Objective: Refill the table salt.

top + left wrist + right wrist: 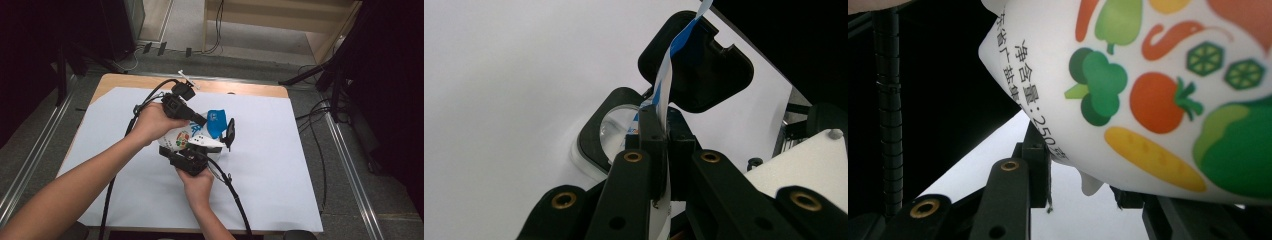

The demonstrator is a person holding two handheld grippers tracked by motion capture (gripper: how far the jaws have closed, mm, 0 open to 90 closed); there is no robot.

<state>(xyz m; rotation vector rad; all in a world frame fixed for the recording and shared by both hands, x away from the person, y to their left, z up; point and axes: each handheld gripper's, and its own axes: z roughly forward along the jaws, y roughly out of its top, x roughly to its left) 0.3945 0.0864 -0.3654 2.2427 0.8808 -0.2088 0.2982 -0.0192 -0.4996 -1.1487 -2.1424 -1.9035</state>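
Right tongs (212,145) grip pouch (186,137) bottom; left tongs (663,131) pinch top edge.

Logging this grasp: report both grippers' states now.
Left gripper: shut on white-and-blue plastic bag's thin edge.
Right gripper: shut on the bag's white vegetable-printed body.

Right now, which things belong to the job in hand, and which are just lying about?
In use: printed bag, left gripper and right gripper shut on it; probably the open black box.
Lying about: small white item, floor cables.
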